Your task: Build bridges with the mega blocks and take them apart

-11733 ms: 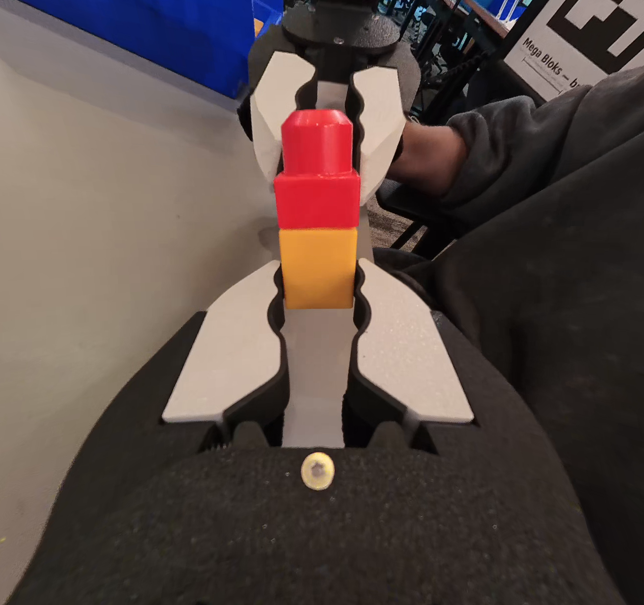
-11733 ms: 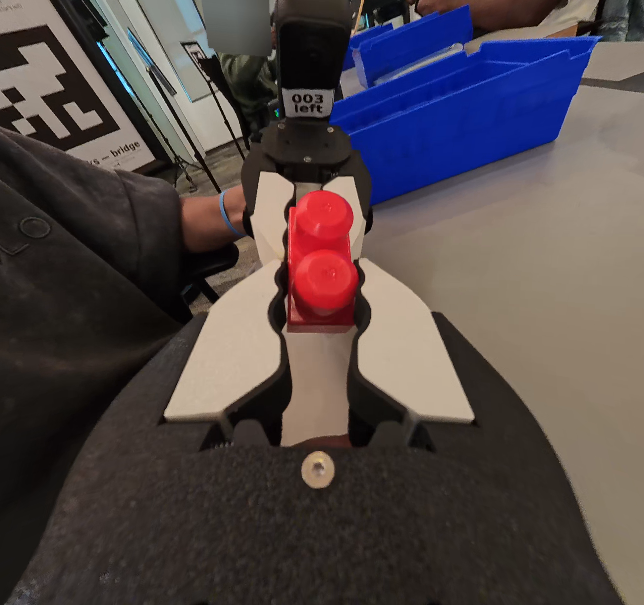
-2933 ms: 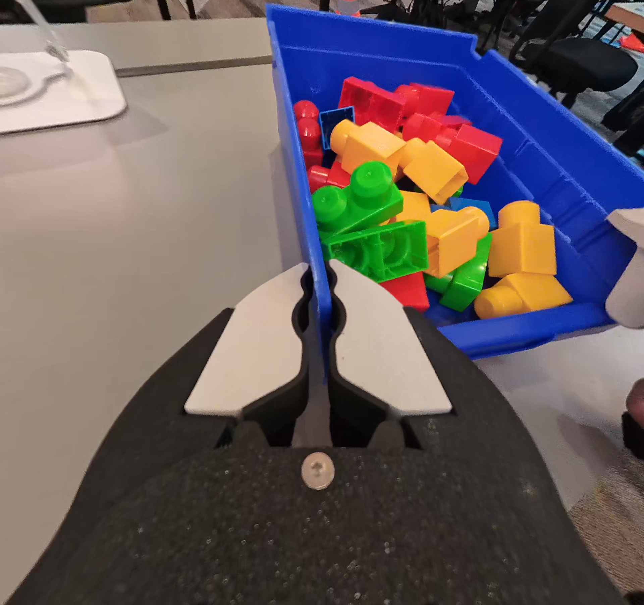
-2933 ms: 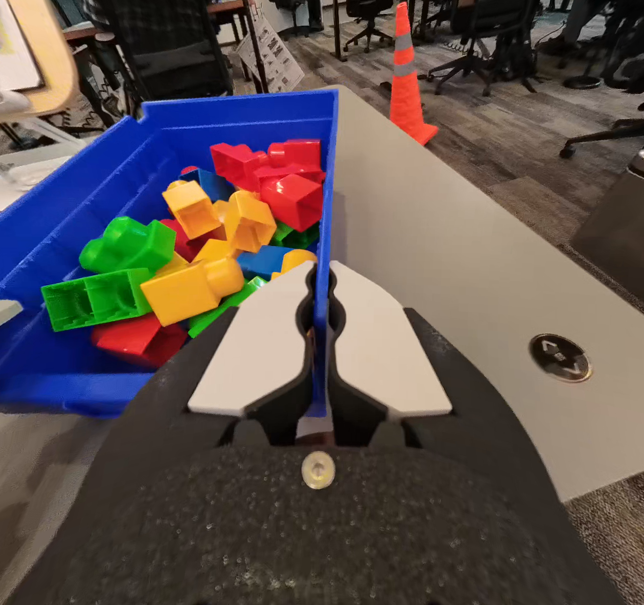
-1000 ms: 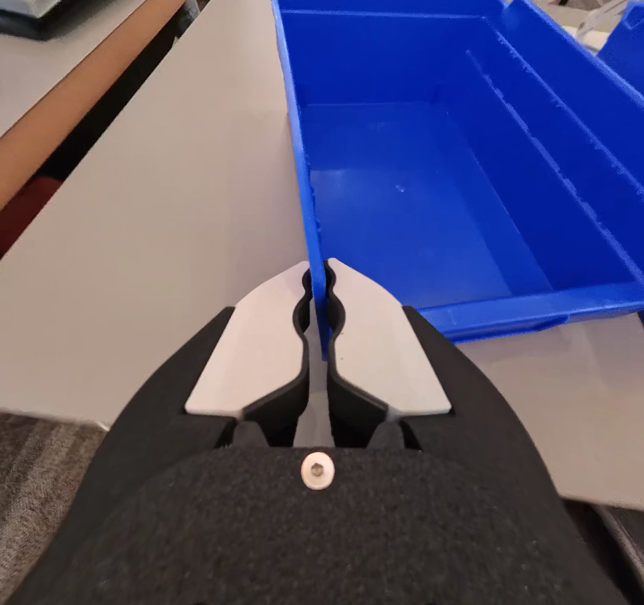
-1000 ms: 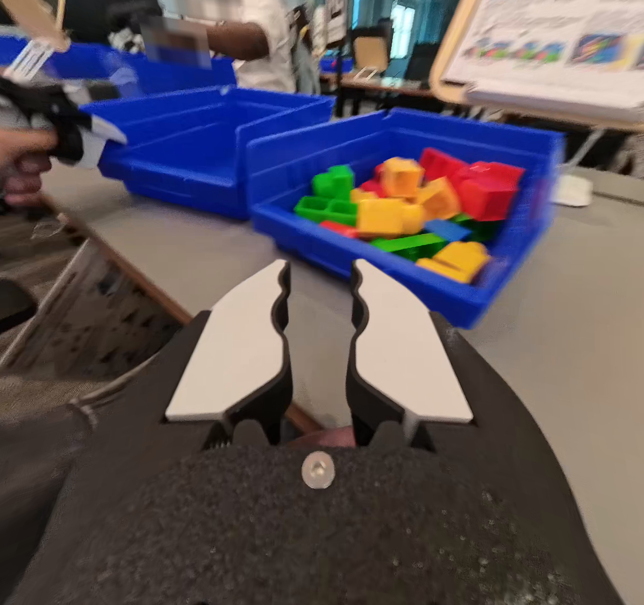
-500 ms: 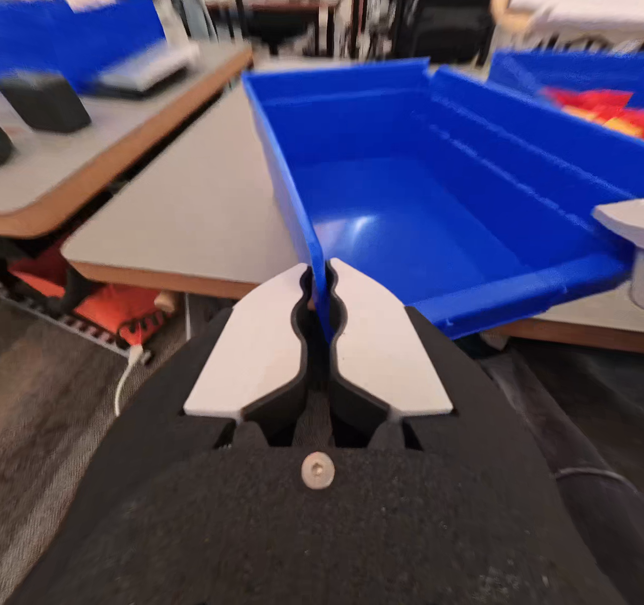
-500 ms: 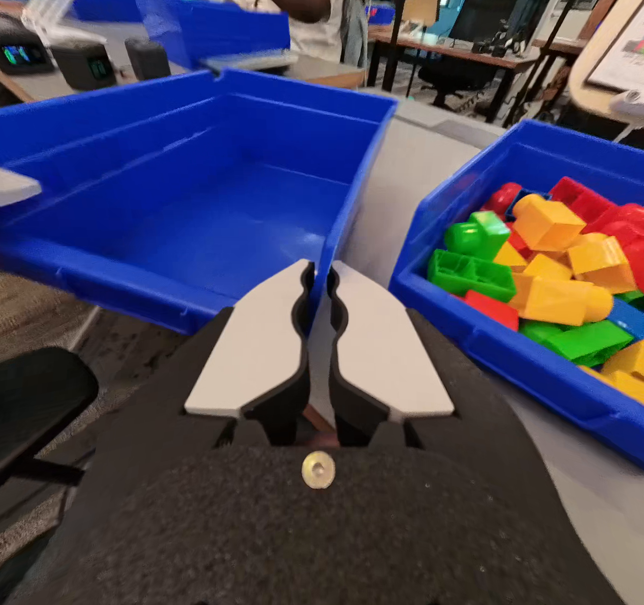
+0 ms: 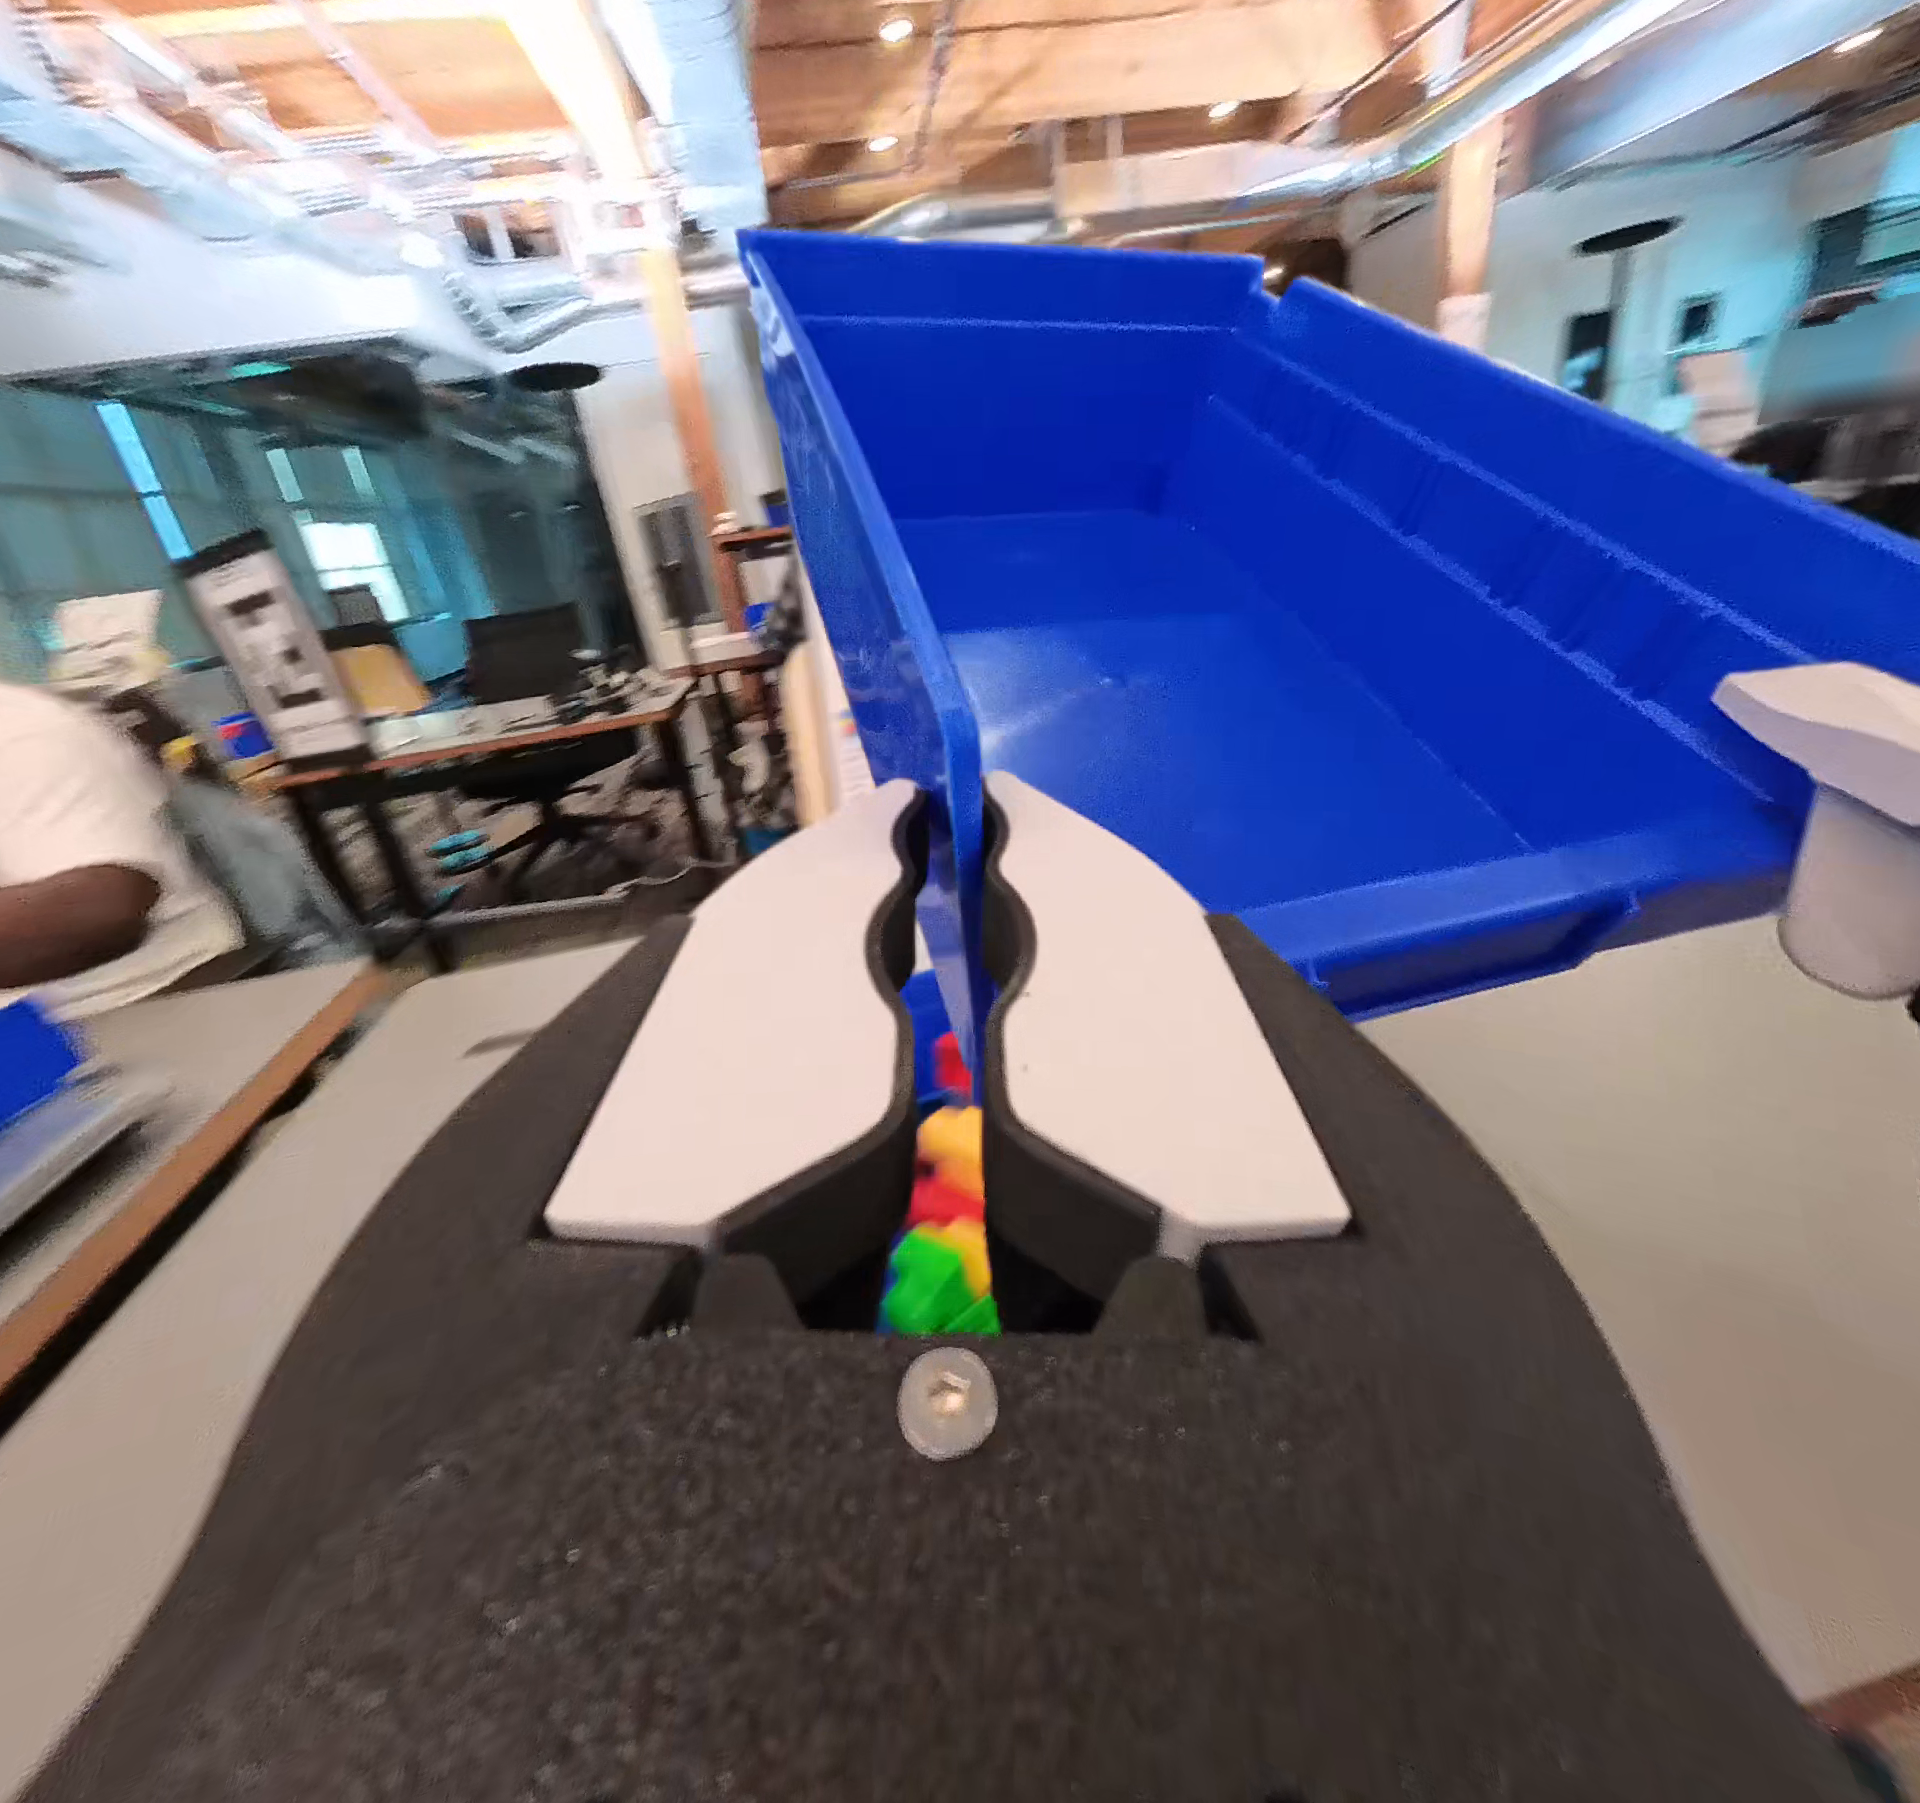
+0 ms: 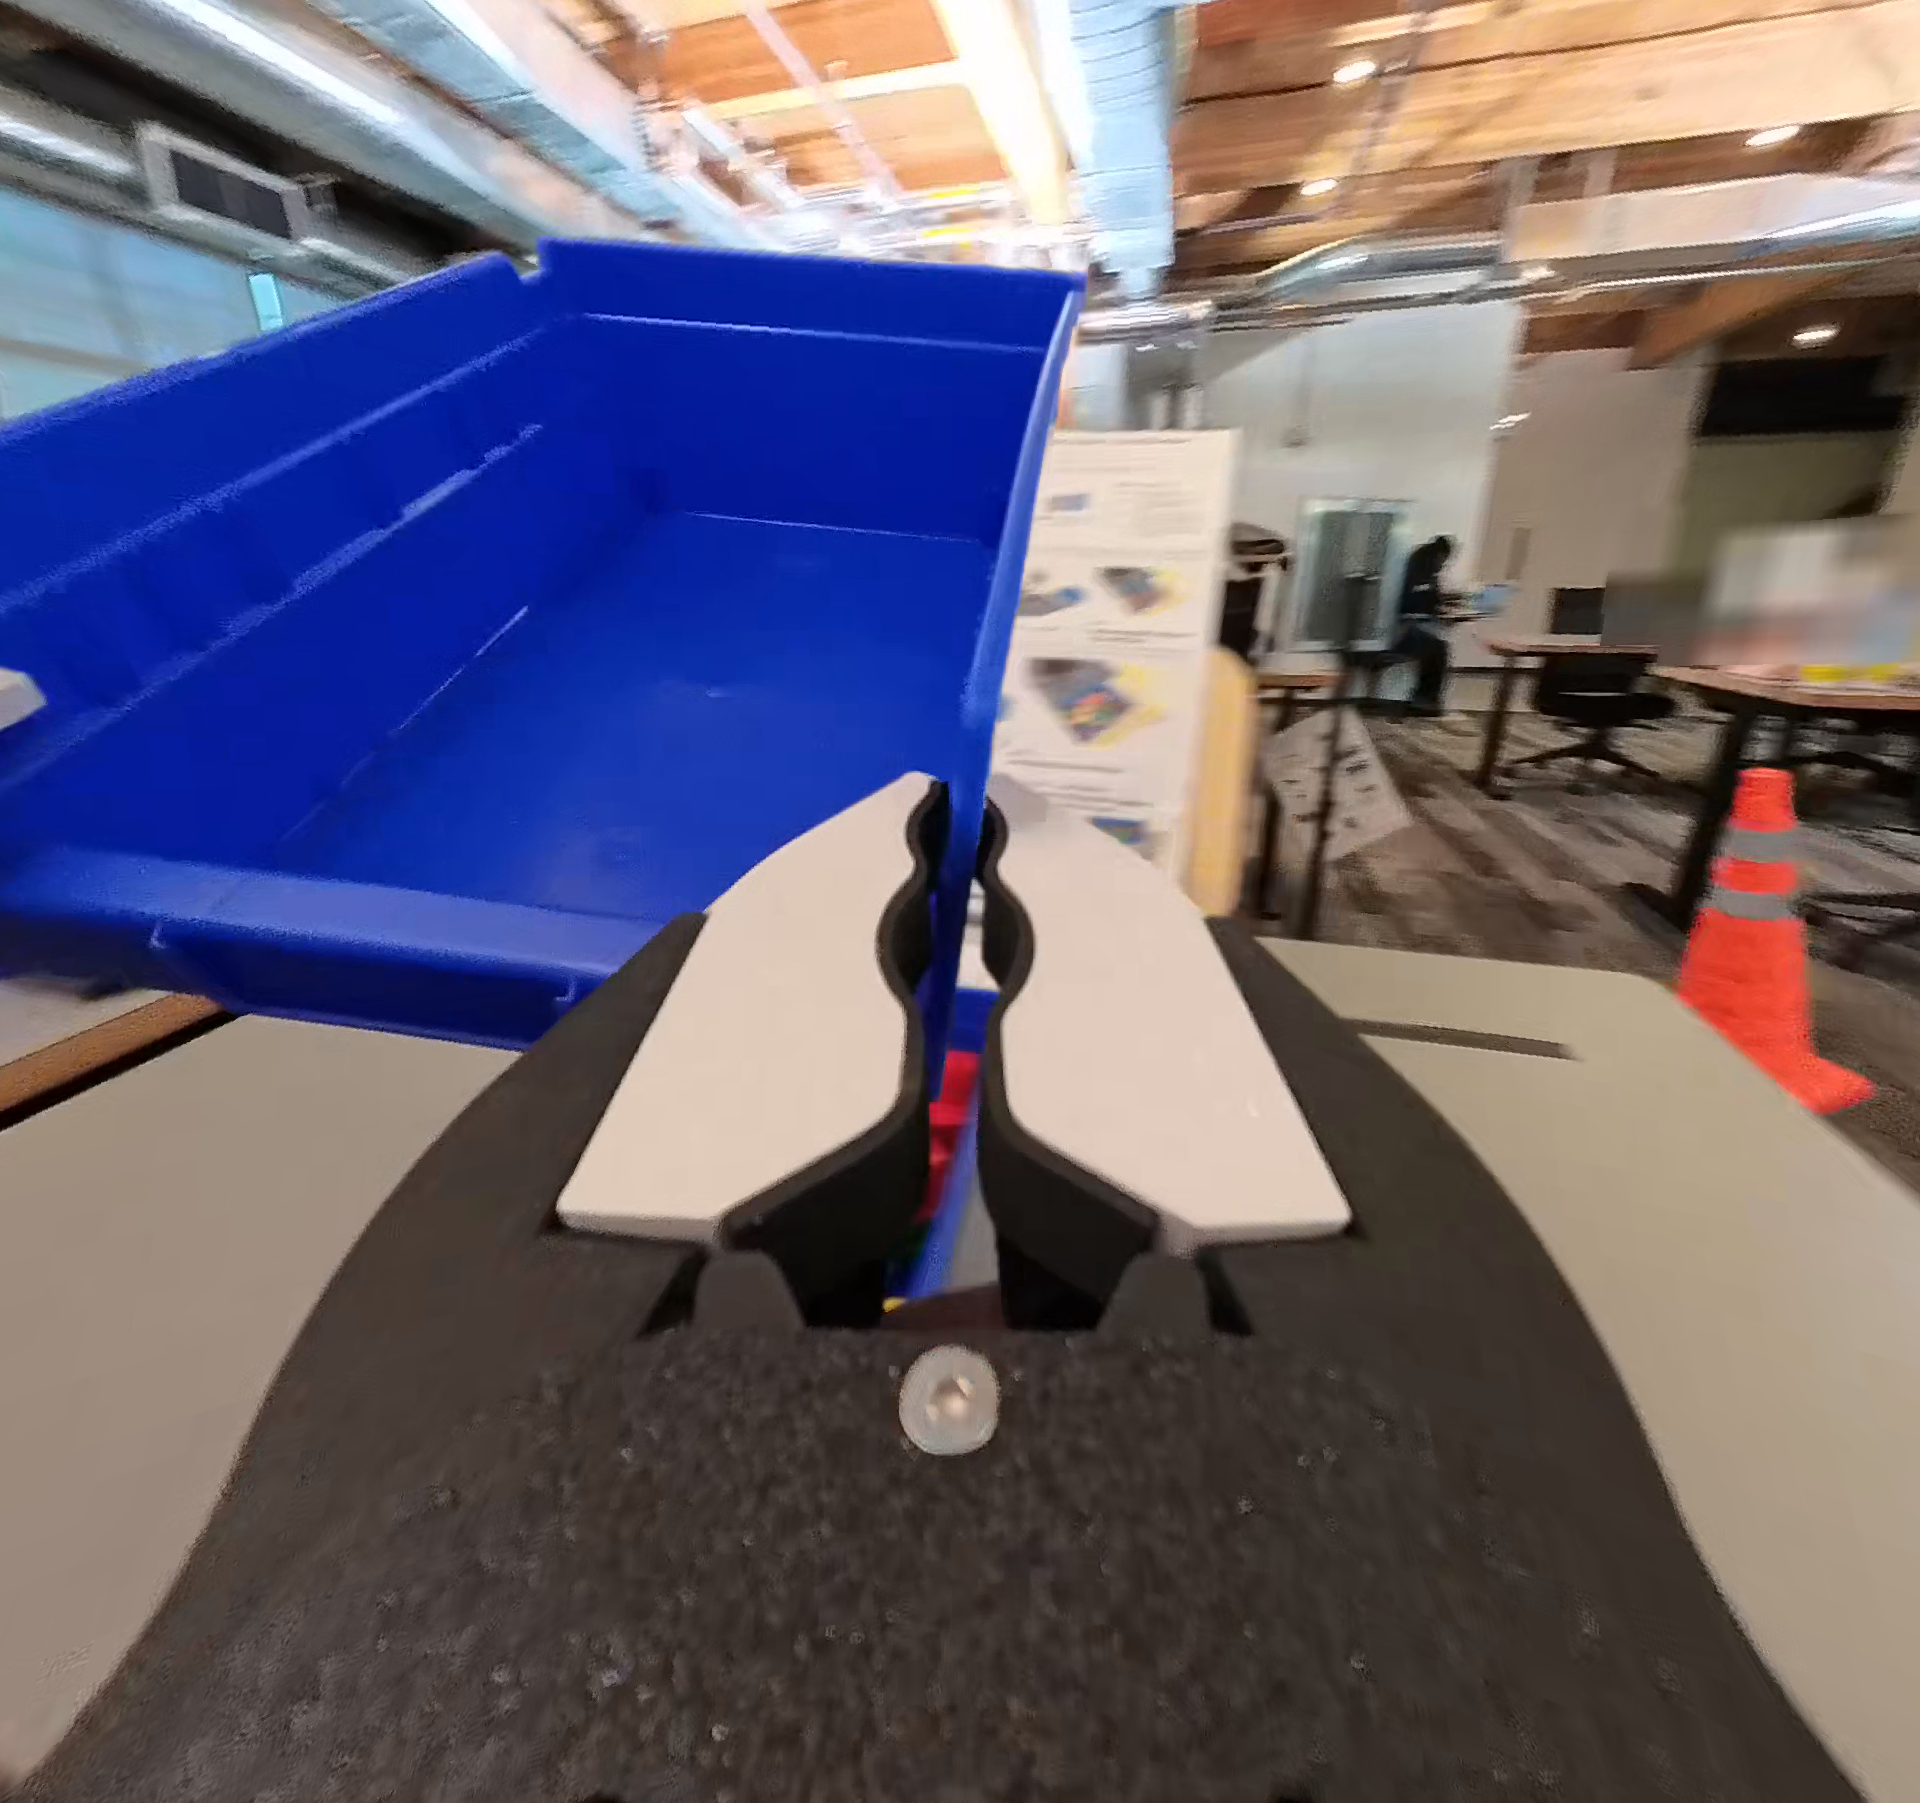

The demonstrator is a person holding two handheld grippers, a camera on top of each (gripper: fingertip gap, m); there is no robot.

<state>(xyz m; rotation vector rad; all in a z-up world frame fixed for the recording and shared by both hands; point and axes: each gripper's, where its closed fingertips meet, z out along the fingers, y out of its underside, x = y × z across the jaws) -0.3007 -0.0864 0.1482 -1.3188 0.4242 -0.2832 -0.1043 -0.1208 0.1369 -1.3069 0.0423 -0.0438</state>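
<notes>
While raised off the grey table point(image 9: 1621, 1182), empty blue bin point(image 9: 1195, 693) pinched on both side walls: left gripper point(image 9: 951, 808) clamped narrow on one wall, right gripper point(image 10: 961, 803) likewise on the opposite wall. Right gripper's fingertip point(image 9: 1839, 756) cut off at left view's edge. Mega blocks point(image 9: 940, 1223) glimpsed only through the finger gap below, red, yellow, green; their container mostly hidden. Background blurred; orange cone point(image 10: 1756, 932) off right.

Empty blue bin point(image 9: 1195, 673) up off grey table point(image 9: 1621, 1171), blocks way fwd btwn both sides. Blocks point(image 9: 940, 1223) piled right beneath. Table open L & R of bin.
</notes>
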